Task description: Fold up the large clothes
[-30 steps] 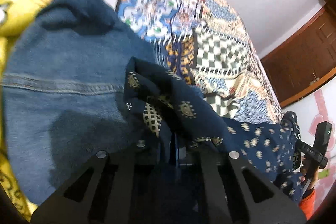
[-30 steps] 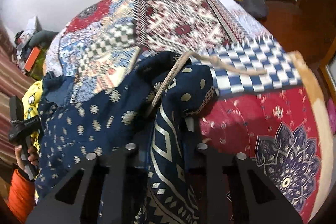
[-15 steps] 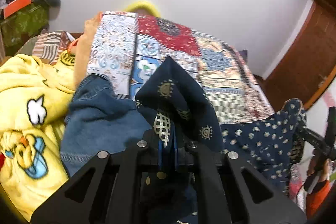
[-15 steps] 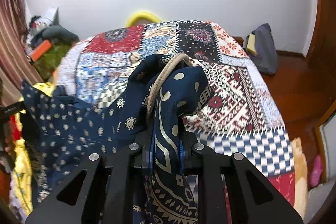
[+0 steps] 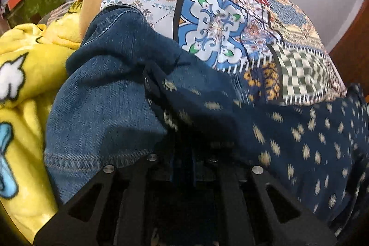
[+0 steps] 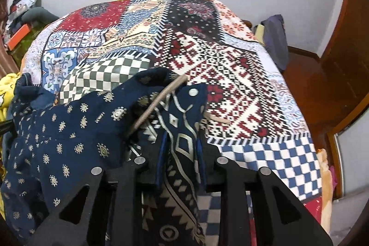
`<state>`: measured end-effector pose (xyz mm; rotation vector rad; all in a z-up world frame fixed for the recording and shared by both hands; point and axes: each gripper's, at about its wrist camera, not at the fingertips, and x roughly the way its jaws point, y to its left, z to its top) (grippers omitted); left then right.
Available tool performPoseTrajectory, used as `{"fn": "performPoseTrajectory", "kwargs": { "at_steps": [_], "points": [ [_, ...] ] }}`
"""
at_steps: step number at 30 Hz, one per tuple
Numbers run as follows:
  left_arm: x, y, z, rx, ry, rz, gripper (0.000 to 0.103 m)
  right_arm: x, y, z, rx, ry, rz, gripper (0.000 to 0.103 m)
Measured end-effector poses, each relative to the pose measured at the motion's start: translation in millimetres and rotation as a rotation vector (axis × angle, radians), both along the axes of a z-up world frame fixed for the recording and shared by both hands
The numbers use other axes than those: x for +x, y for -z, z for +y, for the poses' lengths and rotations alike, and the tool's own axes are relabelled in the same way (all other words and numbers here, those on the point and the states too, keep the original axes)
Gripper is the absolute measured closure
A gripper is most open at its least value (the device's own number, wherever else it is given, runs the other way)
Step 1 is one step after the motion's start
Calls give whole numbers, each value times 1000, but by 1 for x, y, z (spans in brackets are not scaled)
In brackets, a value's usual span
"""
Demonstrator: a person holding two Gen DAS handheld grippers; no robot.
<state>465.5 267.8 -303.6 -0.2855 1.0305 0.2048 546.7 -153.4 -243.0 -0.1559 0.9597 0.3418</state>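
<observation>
Left wrist view: yellow cartoon blanket (image 5: 25, 89) at far left, denim garment (image 5: 108, 93) beside it on the patchwork bedspread (image 5: 214, 22), and the navy printed garment (image 5: 299, 137) running off to the right, draped partly over the denim. Only this view shows the denim and blanket at full size. The left gripper (image 5: 183, 167) is closed together on a dark fold of the navy cloth; the pinch point is in deep shadow and the print around it is motion-blurred.

Right wrist view: the same navy printed garment (image 6: 69, 130) fills the left and centre, stretched over the bedspread (image 6: 230, 84), one corner bunched at the right gripper (image 6: 180, 153). Only here show the tan drawstring (image 6: 156, 103) crossing the bunched cloth, the garment's bold diamond border, the grey cloth heap (image 6: 274, 38) by the far wall and the wooden floor. The blue pads (image 6: 161, 153) stand a little apart with cloth between them; whether they are pressing on it cannot be told. The jaws have just been opening.

Hidden: the garment's lower edge is cut off by both gripper bodies.

Against half a second ago: both cameras look lower, less wall showing. The left-held corner, then peaked upright, now lies low across the denim. The right-held bunch has sunk toward the bedspread.
</observation>
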Motion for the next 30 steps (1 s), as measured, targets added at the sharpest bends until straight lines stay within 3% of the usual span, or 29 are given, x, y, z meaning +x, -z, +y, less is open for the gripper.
{"fn": "performPoseTrajectory", "kwargs": {
  "at_steps": [3,6,7,9,12,20,25,30],
  "points": [
    [-15,-14,-6,42,23,6,90,-9,-13,-2,-69,19,-21,60],
    [-31,-33,-11,99,41,21,85,-28,-31,-4,-130,11,-55,56],
    [-33,-40,-13,113,42,19,82,-35,-38,-6,-129,6,-56,56],
    [-46,-58,-18,127,45,1,66,-50,-53,-10,-107,4,-50,55],
    [-70,-90,-28,140,57,-53,52,-75,-79,-18,-82,2,-62,44],
    [-145,-153,-55,150,125,-148,46,-147,-140,-34,-20,-65,-142,27],
    [-191,-168,-66,160,162,-165,37,-186,-154,-42,28,-105,-130,24],
    [-240,-158,-78,150,206,-142,20,-221,-144,-52,52,-142,-77,23]
  ]
}}
